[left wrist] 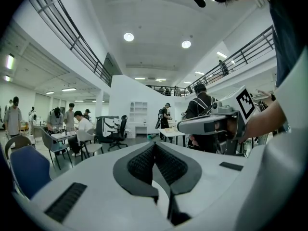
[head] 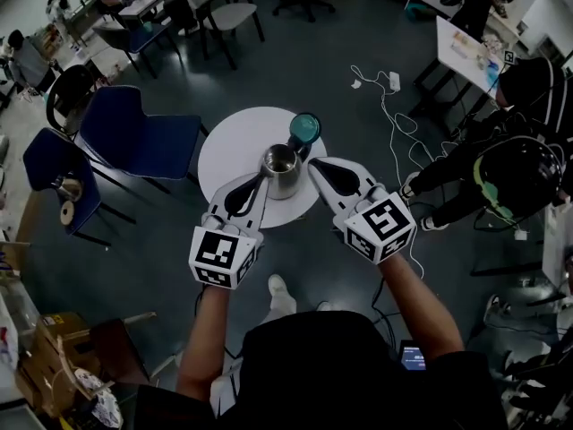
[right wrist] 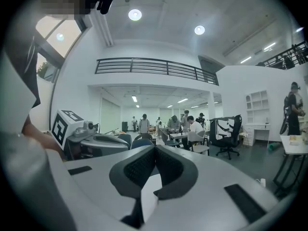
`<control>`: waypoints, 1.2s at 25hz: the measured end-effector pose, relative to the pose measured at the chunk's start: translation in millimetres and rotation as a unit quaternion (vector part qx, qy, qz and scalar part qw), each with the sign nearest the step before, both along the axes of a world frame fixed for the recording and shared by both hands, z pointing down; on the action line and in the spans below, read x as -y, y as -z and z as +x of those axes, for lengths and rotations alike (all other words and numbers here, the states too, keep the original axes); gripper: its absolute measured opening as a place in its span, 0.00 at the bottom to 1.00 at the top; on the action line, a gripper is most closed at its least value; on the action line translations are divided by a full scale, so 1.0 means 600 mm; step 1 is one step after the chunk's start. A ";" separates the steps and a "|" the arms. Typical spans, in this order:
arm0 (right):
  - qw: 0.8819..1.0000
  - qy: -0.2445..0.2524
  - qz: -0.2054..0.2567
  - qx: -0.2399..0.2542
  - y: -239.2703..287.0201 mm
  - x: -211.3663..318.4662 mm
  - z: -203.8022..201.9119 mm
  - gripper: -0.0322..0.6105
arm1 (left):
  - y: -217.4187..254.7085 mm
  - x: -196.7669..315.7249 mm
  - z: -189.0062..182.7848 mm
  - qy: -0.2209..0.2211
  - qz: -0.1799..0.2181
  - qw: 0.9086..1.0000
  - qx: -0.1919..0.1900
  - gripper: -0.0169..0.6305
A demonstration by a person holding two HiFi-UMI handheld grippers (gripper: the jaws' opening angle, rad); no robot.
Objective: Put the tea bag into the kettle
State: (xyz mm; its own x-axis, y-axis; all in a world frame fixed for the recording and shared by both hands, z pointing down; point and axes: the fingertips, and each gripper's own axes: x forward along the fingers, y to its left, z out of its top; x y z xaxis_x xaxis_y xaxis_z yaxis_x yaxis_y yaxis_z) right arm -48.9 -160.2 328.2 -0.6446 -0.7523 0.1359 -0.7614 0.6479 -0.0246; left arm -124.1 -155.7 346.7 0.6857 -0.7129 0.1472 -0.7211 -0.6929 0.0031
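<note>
Round white tabletop (head: 235,146): steel kettle (head: 280,172) upright near right edge, teal round lid (head: 304,129) just beside it.

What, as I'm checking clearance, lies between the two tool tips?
The open metal kettle on the round white table, with the left tool and the right tool either side of it; the head view shows this.

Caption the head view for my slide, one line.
Both shut, the left hand-held gripper and right hand-held gripper flank an open kettle, teal lid beside it, on a round table.

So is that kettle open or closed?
Open: the head view looks down into the kettle, and a teal lid lies beside it.
</note>
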 end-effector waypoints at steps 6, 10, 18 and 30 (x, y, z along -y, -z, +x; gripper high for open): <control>1.000 0.012 0.009 0.008 0.026 -0.033 0.030 0.08 | 0.027 -0.041 0.031 0.010 0.008 1.000 0.006 0.05; 1.000 0.023 0.013 0.013 0.029 -0.060 0.040 0.08 | 0.033 -0.069 0.046 0.017 0.013 1.000 0.011 0.05; 0.999 0.036 0.021 0.020 0.040 -0.101 0.057 0.08 | 0.047 -0.113 0.065 0.030 0.023 0.999 0.017 0.05; 0.998 0.059 0.033 0.021 0.053 -0.196 0.086 0.08 | 0.065 -0.212 0.095 0.054 0.038 0.998 0.018 0.05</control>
